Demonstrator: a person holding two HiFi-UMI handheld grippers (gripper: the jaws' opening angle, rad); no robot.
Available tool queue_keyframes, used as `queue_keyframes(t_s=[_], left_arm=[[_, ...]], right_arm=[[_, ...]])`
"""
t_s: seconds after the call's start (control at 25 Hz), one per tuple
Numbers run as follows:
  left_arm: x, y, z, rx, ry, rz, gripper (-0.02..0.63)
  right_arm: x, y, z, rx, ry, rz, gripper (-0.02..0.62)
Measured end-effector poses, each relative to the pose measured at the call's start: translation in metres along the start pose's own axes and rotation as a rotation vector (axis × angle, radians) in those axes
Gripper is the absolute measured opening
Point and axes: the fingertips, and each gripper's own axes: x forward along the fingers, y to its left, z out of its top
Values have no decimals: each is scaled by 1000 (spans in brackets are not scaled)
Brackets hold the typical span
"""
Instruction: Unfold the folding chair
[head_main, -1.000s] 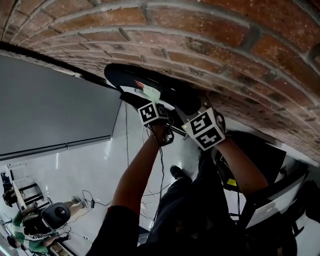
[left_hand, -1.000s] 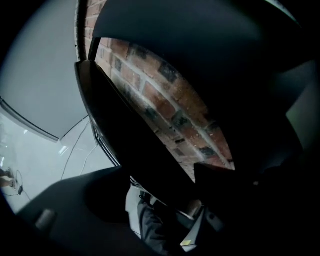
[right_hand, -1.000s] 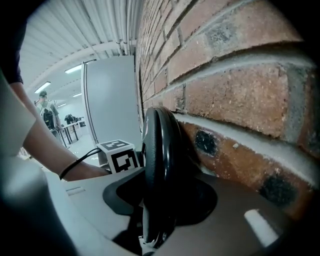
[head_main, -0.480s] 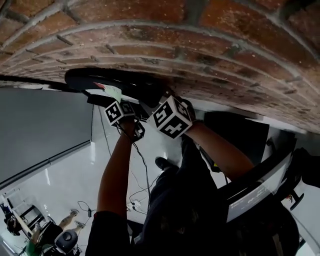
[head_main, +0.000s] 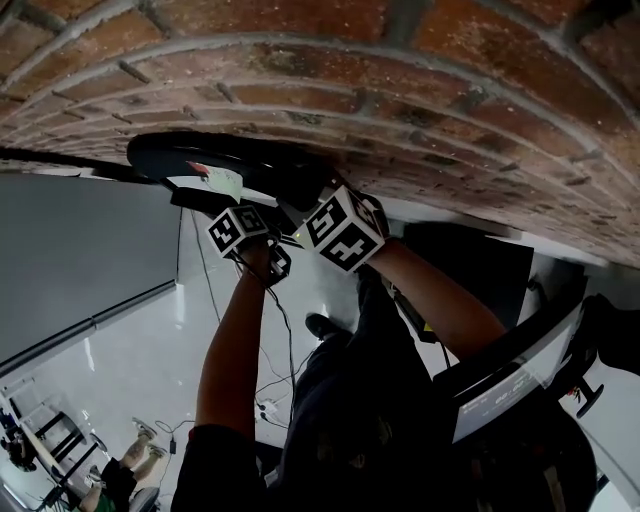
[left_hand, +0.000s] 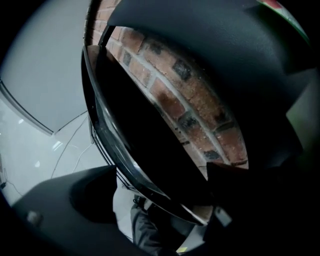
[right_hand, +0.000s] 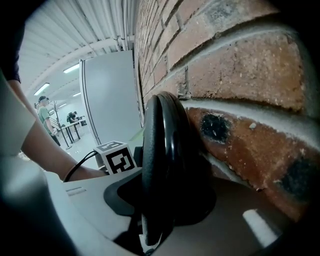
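Between the right gripper's (right_hand: 160, 210) fingers (right_hand: 85, 200) the folding chair (right_hand: 160, 165) shows a rim of black plastic, smooth and glossy, with a bright sheen along its curve. The fingers are pale plastic, matt and smooth. Just past the far finger, the brick wall (right_hand: 240, 75) is rough and grainy, its red-brown bricks pitted with dark spots and its grey mortar coarse. Behind the fingers, the marker cube (head_main: 345, 230) has matt white faces with black print. Well below them, the pale floor (head_main: 130, 370) is smooth and shiny.
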Motion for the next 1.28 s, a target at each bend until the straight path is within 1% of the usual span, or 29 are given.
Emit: queue_keyframes(t_s=[0.16, 0.32, 0.48, 0.72, 0.96, 1.12, 1.28], left_arm=[[-3, 1, 1, 11, -28, 6, 563], [-6, 2, -4, -12, -29, 8, 563], [-8, 5, -2, 8, -55, 24, 563], [-9, 11, -11, -51, -41, 0, 563], [-13, 15, -15, -68, -56, -4, 563], [-11, 17, -23, -101, -47, -21, 563], [-16, 21, -27, -113, -43, -35, 563]], right_arm=[[0, 0, 0, -4, -3, 0, 138], [0, 1, 0, -3, -2, 1, 138], [0, 1, -1, -3, -3, 2, 138], [0, 1, -4, 7, 5, 14, 138], [0, 0, -5, 11, -2, 20, 140], [-2, -2, -8, 23, 7, 9, 140], [0, 2, -7, 25, 6, 15, 141]])
